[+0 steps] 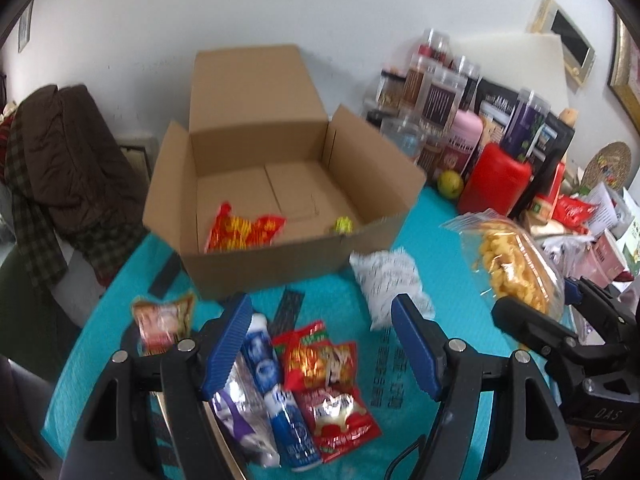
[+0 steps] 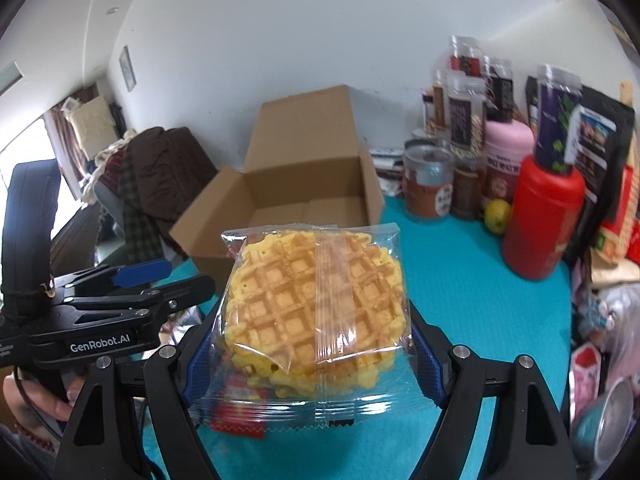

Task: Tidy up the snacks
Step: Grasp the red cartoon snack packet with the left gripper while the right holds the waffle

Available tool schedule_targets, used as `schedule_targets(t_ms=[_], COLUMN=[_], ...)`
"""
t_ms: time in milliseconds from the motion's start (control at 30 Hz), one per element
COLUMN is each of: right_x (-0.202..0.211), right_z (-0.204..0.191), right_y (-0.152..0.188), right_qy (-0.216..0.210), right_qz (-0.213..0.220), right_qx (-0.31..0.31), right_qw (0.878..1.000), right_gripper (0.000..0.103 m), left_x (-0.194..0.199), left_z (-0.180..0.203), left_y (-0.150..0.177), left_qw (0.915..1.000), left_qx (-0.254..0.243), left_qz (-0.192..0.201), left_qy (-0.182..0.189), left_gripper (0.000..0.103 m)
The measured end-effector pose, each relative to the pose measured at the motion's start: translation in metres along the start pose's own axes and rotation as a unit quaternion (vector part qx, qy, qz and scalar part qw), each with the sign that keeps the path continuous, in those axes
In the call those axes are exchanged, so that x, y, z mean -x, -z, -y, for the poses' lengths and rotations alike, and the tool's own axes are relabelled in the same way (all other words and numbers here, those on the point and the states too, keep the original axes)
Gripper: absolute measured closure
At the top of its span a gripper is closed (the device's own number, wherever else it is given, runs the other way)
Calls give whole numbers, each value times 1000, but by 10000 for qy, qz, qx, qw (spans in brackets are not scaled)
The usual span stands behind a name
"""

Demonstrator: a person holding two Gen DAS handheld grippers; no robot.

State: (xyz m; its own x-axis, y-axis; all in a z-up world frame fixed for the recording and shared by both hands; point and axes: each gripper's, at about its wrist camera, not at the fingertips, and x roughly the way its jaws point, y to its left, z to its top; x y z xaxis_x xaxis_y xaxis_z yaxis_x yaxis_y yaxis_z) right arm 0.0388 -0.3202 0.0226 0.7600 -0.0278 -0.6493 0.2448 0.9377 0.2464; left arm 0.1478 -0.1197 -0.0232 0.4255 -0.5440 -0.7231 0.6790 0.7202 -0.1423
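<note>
Right gripper (image 2: 316, 356), jaws pinching the waffle pack (image 2: 316, 300) flat across its width at lower centre; cardboard box (image 2: 280, 216), open, lies directly beyond, upper centre. Left gripper (image 1: 320, 340), jaws spread and empty, over loose snack packets (image 1: 316, 360)

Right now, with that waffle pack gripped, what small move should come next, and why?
Probably carry the waffle pack forward over the open box and release. The right gripper clamps it short of the box, which holds only two snacks.
</note>
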Motion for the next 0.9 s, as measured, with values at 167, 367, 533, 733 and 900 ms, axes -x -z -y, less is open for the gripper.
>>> schedule_targets(t_ms=[167,367,533,733,900], right_x=[-4,-8,-9,-8,-7], right_z=[10,18,22,27,30], right_y=[19,36,48,56,57], right_qy=[75,87,118,205,259], right_qz=[-182,-346,-437,-491,-488], right_qx=[-156,-332,-415,-494,-522], right_qw=[9997,9988,9981,9974,9971], right_gripper=[22,22,22,22,22], left_x=[-16,-35,-55,-78,-87], left_z=[4,8,15,24,28], left_y=[21,35,44,53,58], left_qw=[9995,9985,9968,9933,9935], left_qx=[-19,-71,-238,-471,-562], left_qz=[-299,-530,-725,-943,-862], left_qy=[0,-65,-236,-473,-491], left_gripper=[31,31,31,31,46])
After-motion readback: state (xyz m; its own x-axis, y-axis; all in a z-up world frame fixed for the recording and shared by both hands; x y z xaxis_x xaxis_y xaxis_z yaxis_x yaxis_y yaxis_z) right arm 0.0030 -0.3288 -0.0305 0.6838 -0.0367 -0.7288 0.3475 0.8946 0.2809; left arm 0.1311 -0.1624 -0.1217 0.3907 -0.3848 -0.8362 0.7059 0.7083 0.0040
